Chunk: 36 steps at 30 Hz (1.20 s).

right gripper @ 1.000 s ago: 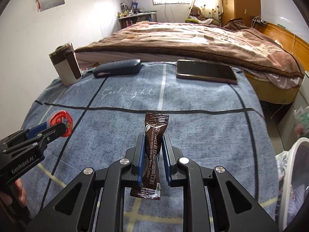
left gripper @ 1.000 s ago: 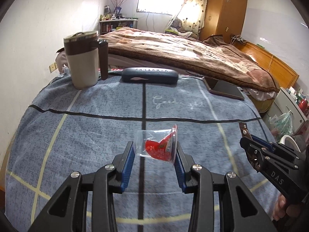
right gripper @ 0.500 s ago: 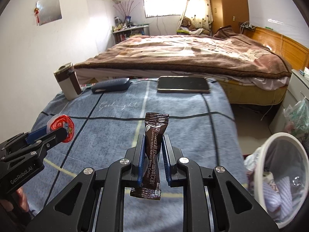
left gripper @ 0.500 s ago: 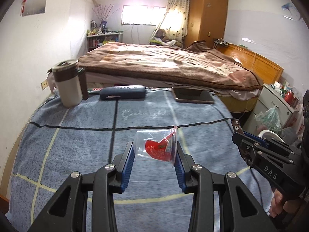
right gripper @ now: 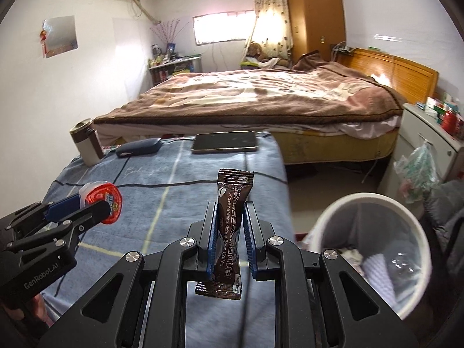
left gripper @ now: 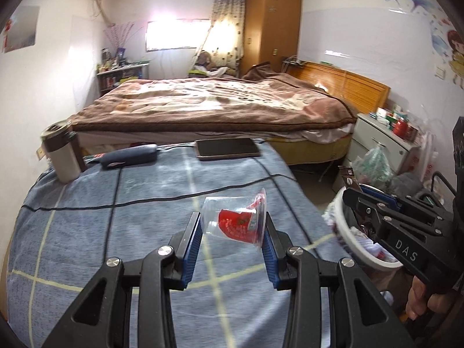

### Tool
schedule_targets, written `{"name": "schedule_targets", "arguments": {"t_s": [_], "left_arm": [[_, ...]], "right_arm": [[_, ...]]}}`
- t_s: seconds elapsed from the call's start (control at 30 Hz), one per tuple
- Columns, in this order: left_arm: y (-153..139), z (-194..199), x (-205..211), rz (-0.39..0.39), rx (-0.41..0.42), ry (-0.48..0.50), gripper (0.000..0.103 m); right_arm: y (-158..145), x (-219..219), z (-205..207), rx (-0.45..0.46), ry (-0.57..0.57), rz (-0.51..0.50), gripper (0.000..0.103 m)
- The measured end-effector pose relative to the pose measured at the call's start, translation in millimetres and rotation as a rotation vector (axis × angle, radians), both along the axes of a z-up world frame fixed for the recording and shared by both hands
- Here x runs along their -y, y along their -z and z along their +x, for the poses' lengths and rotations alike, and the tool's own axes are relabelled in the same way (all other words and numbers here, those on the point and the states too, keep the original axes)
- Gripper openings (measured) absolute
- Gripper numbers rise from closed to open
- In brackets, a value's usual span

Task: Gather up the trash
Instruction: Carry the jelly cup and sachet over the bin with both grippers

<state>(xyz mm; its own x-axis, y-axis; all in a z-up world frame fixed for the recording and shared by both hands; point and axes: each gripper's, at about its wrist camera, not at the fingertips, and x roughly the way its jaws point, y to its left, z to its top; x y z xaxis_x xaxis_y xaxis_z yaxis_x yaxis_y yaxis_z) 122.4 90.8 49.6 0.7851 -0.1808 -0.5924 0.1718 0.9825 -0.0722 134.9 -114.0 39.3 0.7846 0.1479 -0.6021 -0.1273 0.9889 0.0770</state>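
Trash sits clamped in both tools: the left gripper (left gripper: 233,229) pinches a clear jelly cup (left gripper: 236,221), the right gripper (right gripper: 230,232) a coffee sachet (right gripper: 230,235) whose middle the pads hide.

- mug (right gripper: 87,142), case (right gripper: 138,146) and tablet (right gripper: 224,142) sit in a row ahead of the right gripper (right gripper: 230,236)
- bin (right gripper: 368,252) down to its right
- bed (right gripper: 261,98) behind the row

brown sachet (right gripper: 232,203), grey-blue checked cloth (right gripper: 179,185)
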Motion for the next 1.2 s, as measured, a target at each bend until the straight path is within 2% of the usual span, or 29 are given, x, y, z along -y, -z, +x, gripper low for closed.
{"name": "schedule_targets", "arguments": {"t_s": [0.37,0.57,0.63,0.67,0.77,0.87,1.1,1.13,1.2], "left_arm": [[0.4,-0.4,72.7,0.000,0.007,0.123,0.041],[13.8,1.2,84.9,-0.016,-0.026,0.131,0.042],[22.8,2.9,82.3,-0.016,-0.055,0.113,0.054],[27.4,3.4,80.4,-0.023,-0.072,0.104,0.063],[39.1,4.7,79.6,-0.052,-0.110,0.131,0.067],[51.6,8.1,86.5,-0.027,-0.134,0.123,0.069],[73.6,12.1,107.0,-0.001,-0.176,0.136,0.067],[76.4,13.8,111.0,0.008,-0.186,0.140,0.064],[80.0,15.8,117.3,0.020,-0.194,0.148,0.048]], "right_arm": [[-4.5,60.2,-17.5,0.028,0.121,-0.009,0.020],[2.1,83.7,-22.6,0.019,0.165,-0.002,0.020],[5.0,85.3,-22.9,0.013,0.164,0.005,0.020],[7.2,84.9,-22.1,0.009,0.164,0.008,0.020],[12.5,82.5,-23.3,0.002,0.154,0.017,0.020],[17.1,82.3,-23.8,-0.007,0.152,0.026,0.020],[18.0,89.6,-27.0,-0.018,0.159,0.014,0.020],[17.5,91.0,-27.5,-0.018,0.161,0.014,0.020],[18.0,92.5,-27.8,-0.019,0.164,0.014,0.020]]}}
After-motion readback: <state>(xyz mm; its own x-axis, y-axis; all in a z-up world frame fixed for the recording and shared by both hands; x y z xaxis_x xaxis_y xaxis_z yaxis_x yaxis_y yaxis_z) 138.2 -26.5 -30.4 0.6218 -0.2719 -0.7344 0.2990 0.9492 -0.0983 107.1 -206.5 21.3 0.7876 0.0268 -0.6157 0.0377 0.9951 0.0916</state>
